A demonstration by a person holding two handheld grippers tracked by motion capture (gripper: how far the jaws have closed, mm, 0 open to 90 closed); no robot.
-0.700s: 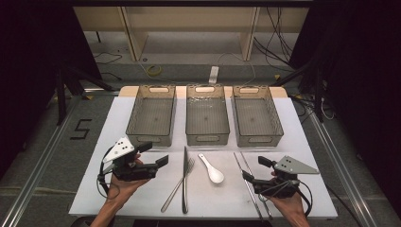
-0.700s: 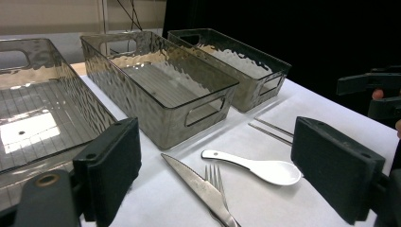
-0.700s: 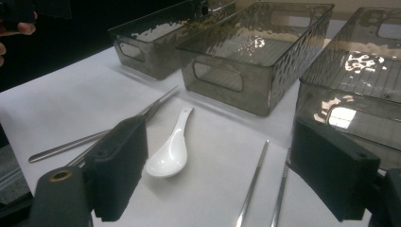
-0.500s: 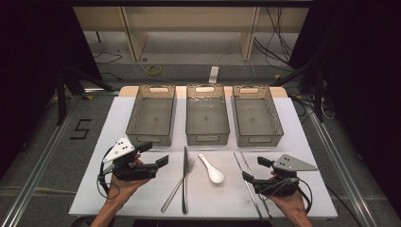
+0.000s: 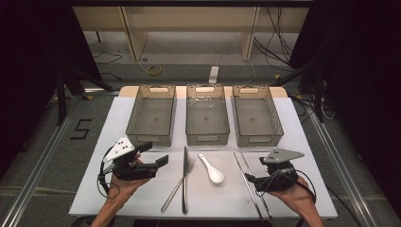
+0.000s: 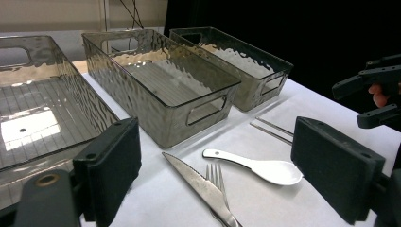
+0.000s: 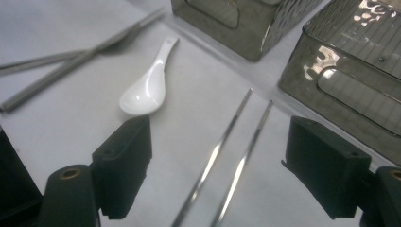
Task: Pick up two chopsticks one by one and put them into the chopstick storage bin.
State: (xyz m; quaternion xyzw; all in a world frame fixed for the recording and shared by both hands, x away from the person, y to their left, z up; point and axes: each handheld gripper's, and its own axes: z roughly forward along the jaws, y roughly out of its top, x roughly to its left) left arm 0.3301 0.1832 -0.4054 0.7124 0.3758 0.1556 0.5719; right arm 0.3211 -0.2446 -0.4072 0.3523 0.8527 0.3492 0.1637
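Note:
Both grippers rest low over the white table. My left gripper (image 5: pixel 153 153) (image 6: pixel 217 156) is open, its jaws wide apart and empty, aimed at a knife (image 5: pixel 185 177) (image 6: pixel 198 182) and a fork (image 5: pixel 177 187) (image 6: pixel 216 177) lying side by side. Just right of them lies a white spoon (image 5: pixel 213 170) (image 6: pixel 265 168) (image 7: pixel 144 92). My right gripper (image 5: pixel 253 183) (image 7: pixel 227 151) is open too, with its jaws straddling two metal chopsticks (image 5: pixel 241 165) (image 7: pixel 227 142) without touching them.
Three clear grey bins stand in a row behind the cutlery: left (image 5: pixel 150 139), middle (image 5: pixel 207 138), right (image 5: pixel 257 139). All look empty. The white table cover (image 5: pixel 118 189) ends close behind both hands. Dark floor, cables and shelving surround the table.

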